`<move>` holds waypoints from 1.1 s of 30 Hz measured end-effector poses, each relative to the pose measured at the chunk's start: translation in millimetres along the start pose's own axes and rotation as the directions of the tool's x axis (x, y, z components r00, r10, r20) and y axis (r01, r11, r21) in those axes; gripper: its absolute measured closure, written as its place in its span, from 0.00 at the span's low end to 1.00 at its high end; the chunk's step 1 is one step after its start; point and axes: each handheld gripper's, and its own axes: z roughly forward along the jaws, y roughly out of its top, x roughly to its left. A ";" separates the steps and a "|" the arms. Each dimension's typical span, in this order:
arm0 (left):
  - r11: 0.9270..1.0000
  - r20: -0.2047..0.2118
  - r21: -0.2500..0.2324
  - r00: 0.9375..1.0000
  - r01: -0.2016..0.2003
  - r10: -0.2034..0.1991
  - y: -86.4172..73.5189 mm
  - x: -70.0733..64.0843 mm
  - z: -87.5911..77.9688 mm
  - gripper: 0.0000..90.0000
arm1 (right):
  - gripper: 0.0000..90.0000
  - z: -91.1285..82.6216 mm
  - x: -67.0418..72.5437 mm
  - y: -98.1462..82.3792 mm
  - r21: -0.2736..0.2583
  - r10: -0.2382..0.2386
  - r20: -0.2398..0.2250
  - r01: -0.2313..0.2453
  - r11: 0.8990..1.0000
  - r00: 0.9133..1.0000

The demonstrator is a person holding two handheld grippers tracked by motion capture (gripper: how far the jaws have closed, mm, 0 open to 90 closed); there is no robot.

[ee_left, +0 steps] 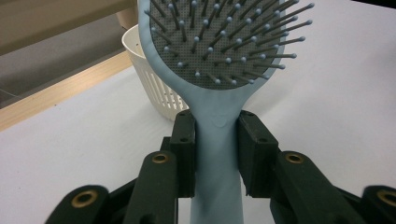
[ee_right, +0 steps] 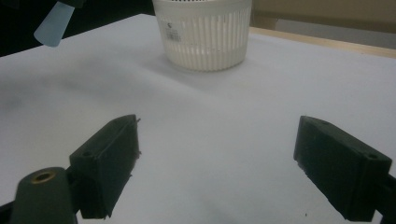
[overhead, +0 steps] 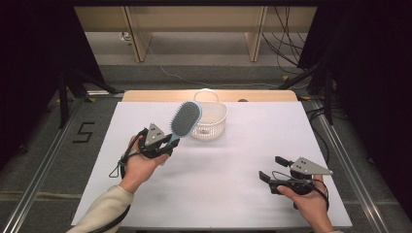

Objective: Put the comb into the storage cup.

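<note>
While the white tabletop (overhead: pixel 233 160) carried a white slotted basket (overhead: pixel 210 119) near its far edge, the left gripper (overhead: pixel 163 145) held a blue hairbrush (overhead: pixel 184 120) lifted off the surface, just left of the basket, bristles up. Its fingers (ee_left: pixel 184 140) were clamped on the brush handle. Right gripper (overhead: pixel 273 169) sat low at the near right, fingers (ee_right: pixel 109 158) wide apart, nothing between them.

Pale blue hairbrush (overhead: pixel 184 119) with grey bristle pad — white slatted basket (overhead: pixel 210 121) — white desk (overhead: pixel 233 194), black gripper (overhead: pixel 165 144) jaws
</note>
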 end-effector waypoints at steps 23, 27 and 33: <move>1.000 -0.003 -0.016 1.000 0.006 -0.006 5.5 5.2 -0.1 0.77 | 0.17 -1.0 -0.5 0.5 -0.001 0.001 0.004 -0.001 1.000 1.000; 1.000 -0.006 -0.016 1.000 0.010 -0.010 5.7 6.2 0.7 0.77 | 0.17 -0.6 -0.3 0.2 0.001 0.001 0.002 -0.001 1.000 1.000; 1.000 -0.002 -0.019 1.000 0.013 -0.013 8.7 6.3 2.6 0.78 | 0.17 -1.1 -0.3 0.5 -0.001 0.002 0.003 -0.002 1.000 1.000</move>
